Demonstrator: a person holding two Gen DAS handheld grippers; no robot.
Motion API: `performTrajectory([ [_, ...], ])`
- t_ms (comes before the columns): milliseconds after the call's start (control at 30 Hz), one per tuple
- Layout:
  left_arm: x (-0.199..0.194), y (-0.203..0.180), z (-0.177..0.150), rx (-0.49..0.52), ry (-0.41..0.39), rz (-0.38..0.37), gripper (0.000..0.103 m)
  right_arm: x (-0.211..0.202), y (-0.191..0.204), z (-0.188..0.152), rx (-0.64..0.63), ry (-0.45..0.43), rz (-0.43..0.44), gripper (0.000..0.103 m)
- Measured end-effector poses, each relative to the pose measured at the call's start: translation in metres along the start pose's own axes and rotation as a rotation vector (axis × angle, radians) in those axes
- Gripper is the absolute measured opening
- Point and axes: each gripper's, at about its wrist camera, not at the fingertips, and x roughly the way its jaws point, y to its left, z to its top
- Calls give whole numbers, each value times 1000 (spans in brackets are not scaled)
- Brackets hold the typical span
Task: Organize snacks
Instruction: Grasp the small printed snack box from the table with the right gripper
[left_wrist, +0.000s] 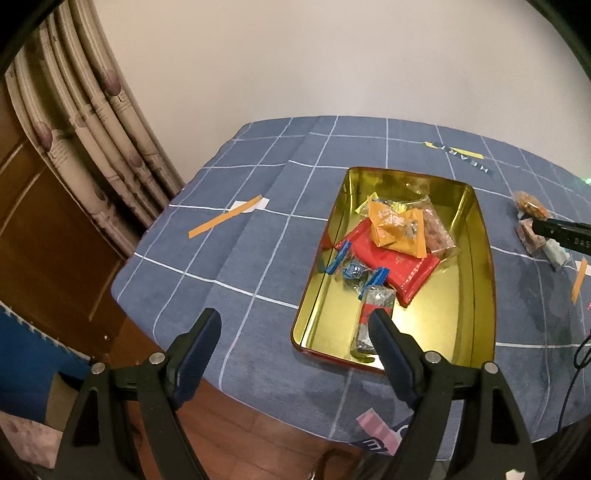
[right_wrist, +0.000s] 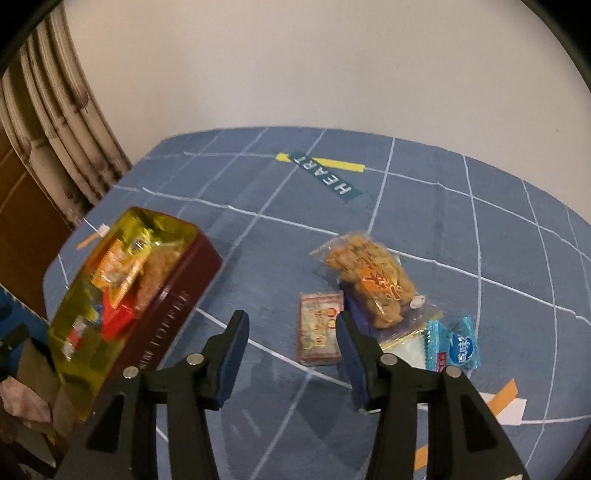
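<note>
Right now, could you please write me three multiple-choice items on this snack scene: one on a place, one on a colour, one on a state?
1. Where does the red flat packet lie?
A. inside the gold-lined tin
B. on the tablecloth beside the tin
C. between the right tongs

2. What colour is the wrapper of the small candy at the right end of the loose snacks?
A. green
B. light blue
C. black

3. How do the left tongs stand?
A. shut on a packet
B. open, holding nothing
C. shut on the tin's rim

Answers: 1 A, it rests on the tin's floor under the orange packet; 2 B, the wrapper is pale blue; 3 B, both fingers stand apart with nothing between them.
</note>
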Motion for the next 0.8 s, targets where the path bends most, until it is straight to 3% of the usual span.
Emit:
performTrajectory([
  [467, 5, -4, -1, 15, 14, 1, 80, 44, 5, 3, -32, 112, -44, 50],
  [533, 5, -6, -1, 16, 12, 7, 80, 44, 8, 1, -38, 101, -55, 31],
  [800, -12, -12, -1, 57, -71, 31, 80, -24, 1, -44, 47, -36, 40, 31],
])
